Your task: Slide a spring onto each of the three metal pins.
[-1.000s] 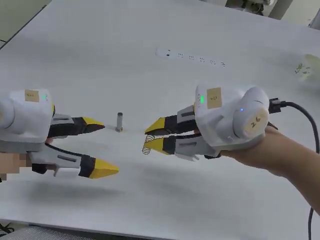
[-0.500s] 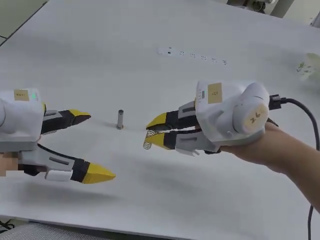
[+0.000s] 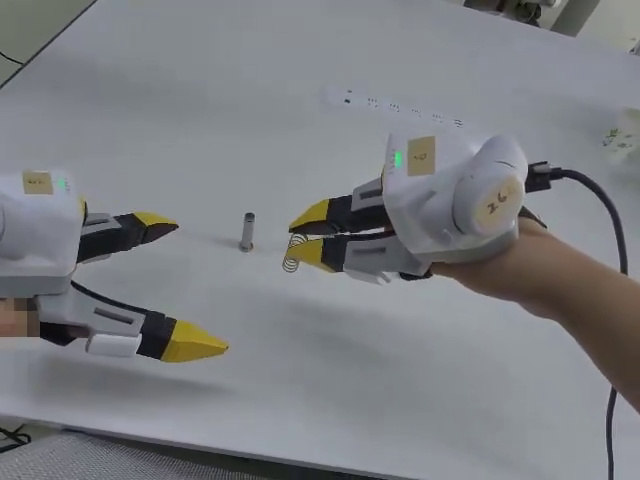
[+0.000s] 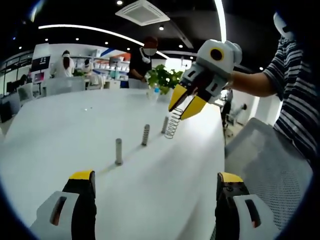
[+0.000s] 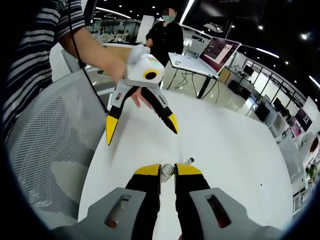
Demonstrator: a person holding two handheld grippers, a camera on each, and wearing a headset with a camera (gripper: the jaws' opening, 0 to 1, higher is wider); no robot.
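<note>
Right gripper [image 3: 295, 243]: fingers pinching one spring [image 3: 291, 262], which hangs tilted from the fingertips, close to the white surface [image 3: 300, 120]. Metal pin [image 3: 247, 232]: bare, upright on the surface, just beside the spring. Left gripper [image 3: 195, 286]: fingers spread wide, apart from the pin.

We are in a big open-plan office or lab, judging by the long white table [image 3: 200, 90] with its power strip [image 3: 395, 103], the mesh chair [image 5: 47, 142], a laptop [image 5: 219, 52], a potted plant [image 4: 162, 77], and a ceiling vent [image 4: 142, 11] among strip lights [image 4: 90, 29].
</note>
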